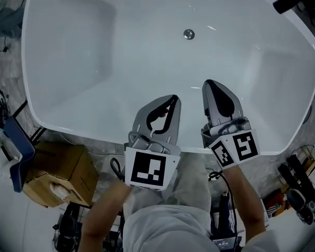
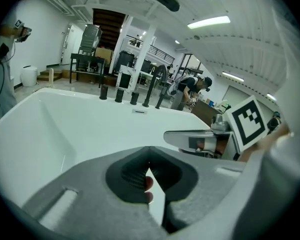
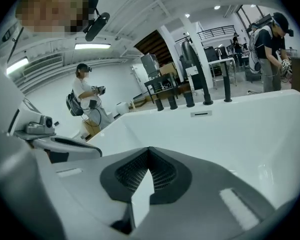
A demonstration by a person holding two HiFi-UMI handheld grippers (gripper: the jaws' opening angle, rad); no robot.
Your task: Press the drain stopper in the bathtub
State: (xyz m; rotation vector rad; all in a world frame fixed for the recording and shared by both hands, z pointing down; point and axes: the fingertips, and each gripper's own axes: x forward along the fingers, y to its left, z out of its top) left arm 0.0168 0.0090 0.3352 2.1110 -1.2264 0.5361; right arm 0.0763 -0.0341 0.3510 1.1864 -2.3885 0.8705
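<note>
Overhead, head view: white bathtub (image 1: 68, 46) fills the frame. Drain stopper (image 1: 189, 34), small, round and metallic, sits on the tub floor toward the far side. Left tool (image 1: 172, 100) and right tool (image 1: 210, 85) are both held over the near rim, pointing into the tub, side by side but not touching. Both are well short of the stopper; the right reaches a little farther in. Each carries its marker cube (image 1: 148, 169) at the rear. Cardboard box (image 1: 58, 167) on the floor at lower left, outside the tub.

Left gripper view: left tool (image 2: 149, 150) has its jaw tips pressed together, leaving only the rounded opening behind them. A small pinkish shape (image 2: 148, 185) shows in that opening; cannot tell what it is. Beyond the tips, white tub wall (image 2: 80, 129). Right tool (image 2: 190, 138) juts in from the right. A row of dark fixtures (image 2: 135, 98) stands on the far rim. Stopper not seen here.

Right gripper view: right tool (image 3: 149, 150) likewise closed tip to tip, nothing gripped, with white tub surface visible through the gap behind the tips. Left tool (image 3: 65, 145) at left edge. Overflow slot (image 3: 201, 114) on the far tub wall, under the dark fixtures (image 3: 190, 100). A person (image 3: 87, 104) stands in the background. Stopper not seen here either.
</note>
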